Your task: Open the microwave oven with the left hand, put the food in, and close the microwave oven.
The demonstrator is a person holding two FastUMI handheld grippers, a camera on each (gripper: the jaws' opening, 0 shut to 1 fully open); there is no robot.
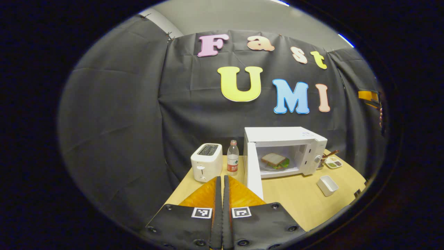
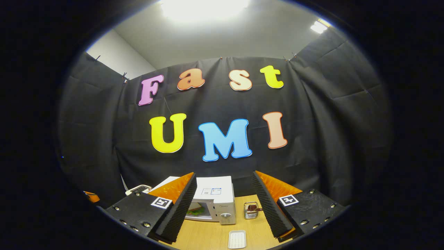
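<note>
A white microwave oven stands on the wooden table with its door swung wide open to the left. Inside it, a sandwich lies on a plate. My left gripper is shut with nothing between its fingers and hovers just in front of the door's near edge. In the right gripper view the microwave oven sits low and centred, with the sandwich visible inside. My right gripper is open wide and empty, raised well above the table and back from the oven.
A white toaster and a plastic bottle stand left of the microwave. A white rectangular dish lies on the table in front right. A small tray with condiments and a metal holder sit right of the oven.
</note>
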